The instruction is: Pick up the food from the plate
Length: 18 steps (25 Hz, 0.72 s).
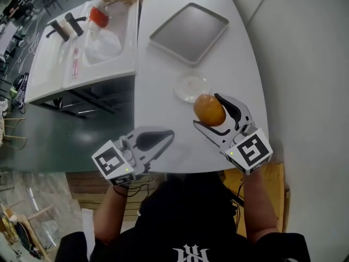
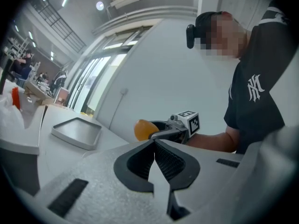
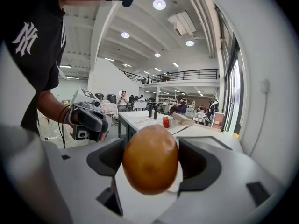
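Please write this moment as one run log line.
right gripper: shut on bread roll | left gripper: shut, nothing held | plate: empty

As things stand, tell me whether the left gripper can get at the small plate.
Probably yes. The left gripper, jaws shut, has bare table between it and the plate. The right gripper, holding the food, crowds only the plate's near right edge.

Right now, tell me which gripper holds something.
The right gripper: its jaws grip the round brown food. The left gripper is shut, with nothing between its jaws.
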Each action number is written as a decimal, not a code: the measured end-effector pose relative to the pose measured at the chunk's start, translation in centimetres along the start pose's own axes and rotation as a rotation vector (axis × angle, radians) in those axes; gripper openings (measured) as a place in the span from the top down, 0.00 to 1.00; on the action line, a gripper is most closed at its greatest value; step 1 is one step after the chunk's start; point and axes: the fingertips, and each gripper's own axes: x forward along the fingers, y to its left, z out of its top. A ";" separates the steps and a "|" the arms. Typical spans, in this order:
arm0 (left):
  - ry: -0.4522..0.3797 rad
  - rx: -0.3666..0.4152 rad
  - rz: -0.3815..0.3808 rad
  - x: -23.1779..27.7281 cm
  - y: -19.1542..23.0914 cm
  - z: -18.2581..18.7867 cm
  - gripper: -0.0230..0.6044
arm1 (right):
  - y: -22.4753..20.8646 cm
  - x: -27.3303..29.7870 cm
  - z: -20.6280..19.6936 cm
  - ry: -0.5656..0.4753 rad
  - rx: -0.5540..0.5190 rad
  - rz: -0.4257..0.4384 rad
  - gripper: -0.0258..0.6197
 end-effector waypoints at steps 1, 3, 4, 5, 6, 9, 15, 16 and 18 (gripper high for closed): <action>-0.007 0.010 -0.008 -0.4 -1.1 0.6 0.95 | 0.8 -1.1 0.9 -0.010 -0.001 -0.010 0.41; -0.035 0.039 -0.027 -1.2 -3.3 1.8 0.95 | 2.6 -3.2 2.6 -0.031 -0.002 -0.023 0.41; -0.042 0.059 -0.033 -1.6 -4.4 2.3 0.95 | 3.4 -4.2 3.4 -0.042 -0.006 -0.028 0.41; -0.048 0.080 -0.038 -2.0 -5.4 2.8 0.95 | 4.2 -5.2 4.1 -0.051 -0.011 -0.037 0.41; -0.055 0.098 -0.045 -2.3 -6.4 3.4 0.95 | 5.0 -6.2 4.8 -0.061 -0.020 -0.046 0.41; -0.098 0.131 -0.068 -3.3 -9.0 4.7 0.95 | 7.6 -8.5 6.3 -0.107 -0.049 -0.059 0.41; -0.112 0.137 -0.084 -5.5 -13.3 3.8 0.95 | 12.5 -12.5 7.0 -0.121 -0.016 -0.074 0.41; -0.101 0.140 -0.080 -5.7 -13.7 3.4 0.95 | 13.2 -13.1 7.2 -0.135 -0.006 -0.074 0.41; -0.099 0.141 -0.089 -5.7 -14.5 3.2 0.95 | 14.1 -13.9 7.6 -0.167 0.012 -0.072 0.41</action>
